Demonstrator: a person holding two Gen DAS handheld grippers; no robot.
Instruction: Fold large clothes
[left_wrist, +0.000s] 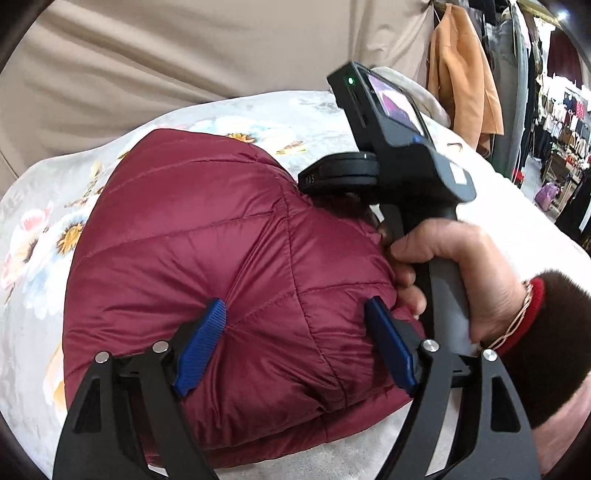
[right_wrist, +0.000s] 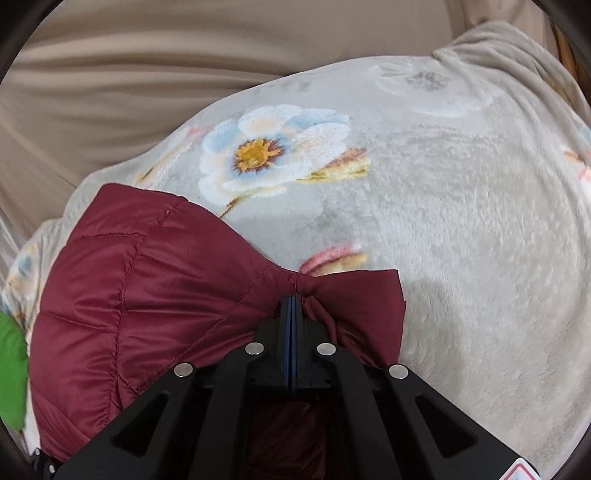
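Floral blanket covers the surface; everything else is placed relative to it. Maroon quilted jacket lies bundled on the blanket's near-left part, partly folded, long axis running roughly left to right in the right wrist view. Right hand-held gripper is fully closed, pinching a gathered bit of thin jacket fabric at the bundle's right edge, loose flap fanning out past the pinch. Left hand-held gripper stands wide, blue pads straddling the padded bulk, holding nothing I can confirm. Right is the one in control; next fold likely carries that pinched edge leftward over the bundle.
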